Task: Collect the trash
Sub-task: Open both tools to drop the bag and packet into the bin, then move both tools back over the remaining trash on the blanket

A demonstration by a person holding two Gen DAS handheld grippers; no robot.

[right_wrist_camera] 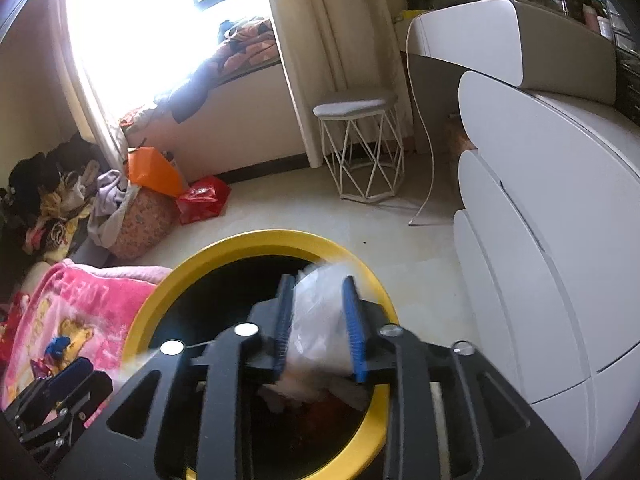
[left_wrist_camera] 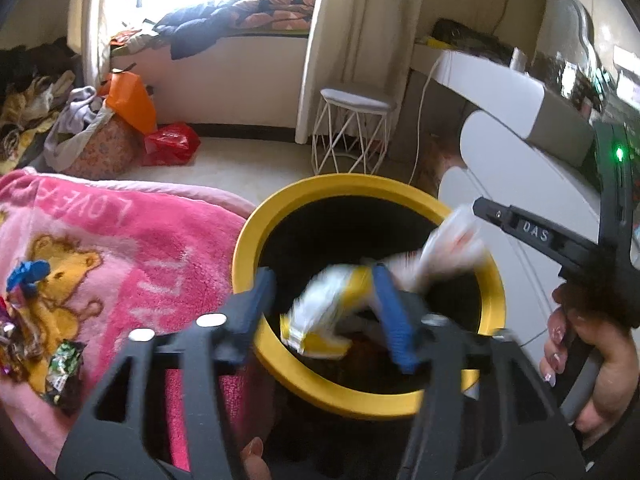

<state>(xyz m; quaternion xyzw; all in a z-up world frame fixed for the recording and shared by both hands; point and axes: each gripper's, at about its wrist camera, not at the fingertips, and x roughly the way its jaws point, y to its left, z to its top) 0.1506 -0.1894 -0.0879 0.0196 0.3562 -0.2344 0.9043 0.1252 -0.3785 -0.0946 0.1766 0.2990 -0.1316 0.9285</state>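
Bedroom floor, yellow bin [left_wrist_camera: 280, 216], both claws spread, wrappers loose between pads.

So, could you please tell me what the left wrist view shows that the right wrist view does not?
Only the left wrist view shows the yellow-and-white wrapper between the open left gripper, the wrappers left on the blanket, and the hand gripping the other tool. Only the right wrist view shows the white plastic between the right gripper. Both show the yellow bin, pink blanket and stool.
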